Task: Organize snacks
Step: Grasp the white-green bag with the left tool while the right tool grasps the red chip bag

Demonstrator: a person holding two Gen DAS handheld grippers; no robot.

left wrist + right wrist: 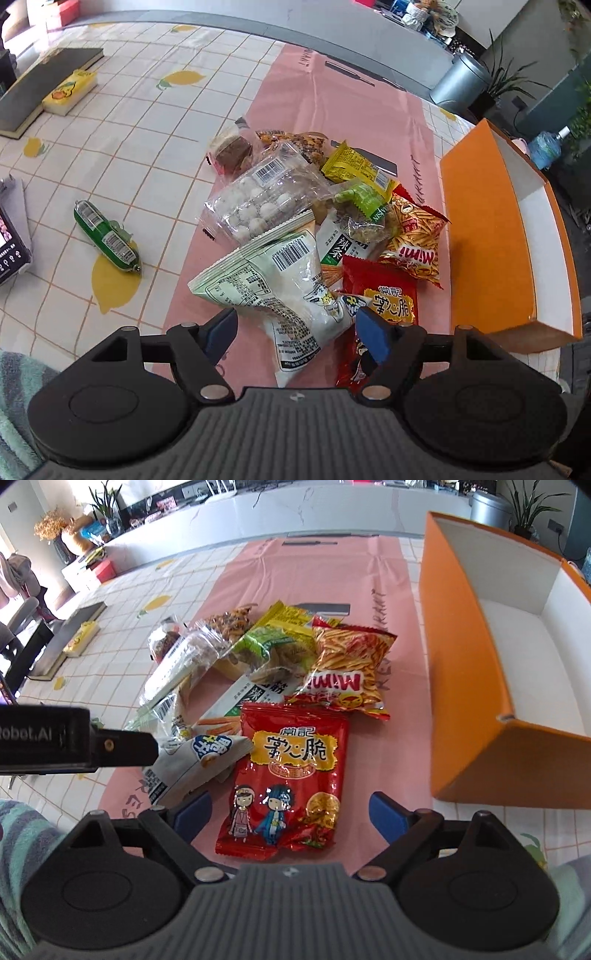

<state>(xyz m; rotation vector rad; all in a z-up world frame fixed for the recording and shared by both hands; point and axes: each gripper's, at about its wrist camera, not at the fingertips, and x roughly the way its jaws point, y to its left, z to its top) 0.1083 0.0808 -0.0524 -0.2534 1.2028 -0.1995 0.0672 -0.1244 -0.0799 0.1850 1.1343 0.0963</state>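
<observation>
A heap of snack packets lies on a pink sheet (295,92). My left gripper (295,328) is open, its blue pads either side of the near end of a white and green packet (273,284); I see no pad pressing on it. In the right wrist view one black left finger (125,747) meets that same packet (192,764). My right gripper (290,808) hangs open over a red packet with cartoon figures (288,775), with a gap on each side. Behind it lie a Mimi packet (347,664) and several green and yellow packets.
An open orange box (461,664) with a white inside stands right of the heap. A green packet (107,236) lies alone on the lemon-print cloth to the left. A yellow carton (70,92) and a dark book (44,85) sit far left.
</observation>
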